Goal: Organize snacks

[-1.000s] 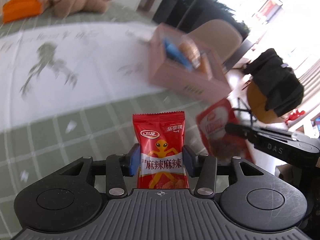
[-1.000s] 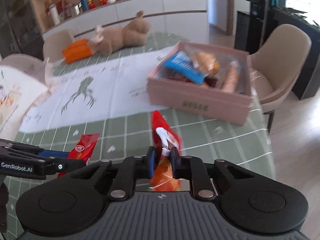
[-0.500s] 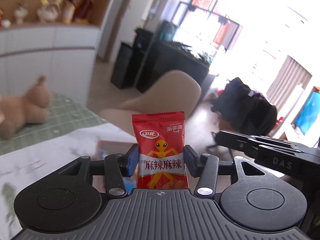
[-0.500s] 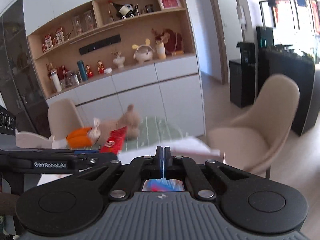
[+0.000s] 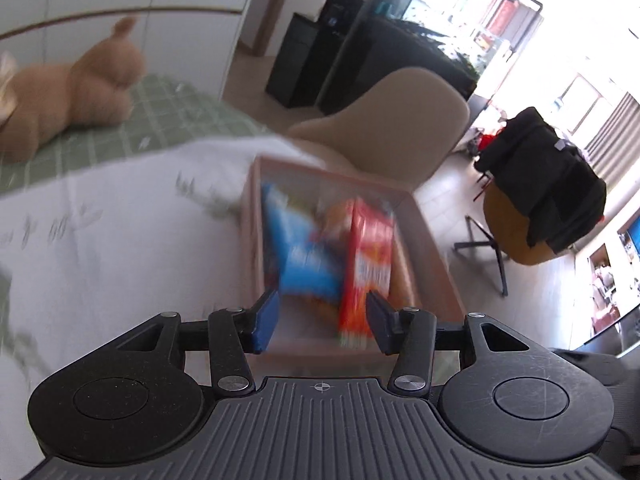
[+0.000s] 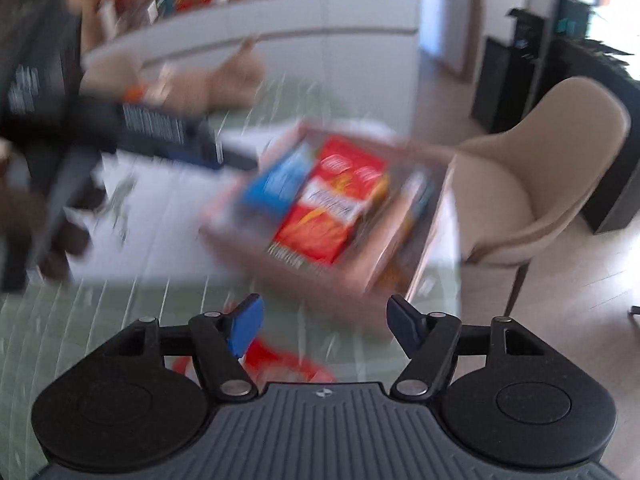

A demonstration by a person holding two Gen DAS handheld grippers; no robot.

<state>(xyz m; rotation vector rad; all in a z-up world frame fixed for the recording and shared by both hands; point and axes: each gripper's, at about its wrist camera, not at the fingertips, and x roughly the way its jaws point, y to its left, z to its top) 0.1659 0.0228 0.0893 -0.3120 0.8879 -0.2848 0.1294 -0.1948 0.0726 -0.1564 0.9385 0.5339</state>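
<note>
Hovering over pink box [image 5: 430, 236], left gripper [image 5: 322, 322] has fingers spread, nothing between them — red snack packet [image 5: 366, 268] sits in box just past fingertips, beside blue packet [image 5: 302, 256]. Right gripper [image 6: 322, 324] also spread wide, empty, near side of box [image 6: 248, 240]. Another red packet [image 6: 284, 364] lies on green checked tablecloth [image 6: 100, 320] under right gripper. Plush bear [image 5: 72, 96] far left; views blurred.

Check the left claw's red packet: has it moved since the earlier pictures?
Yes. The left claw is open and empty, and a red packet now stands in the pink box, beside the blue packet.
</note>
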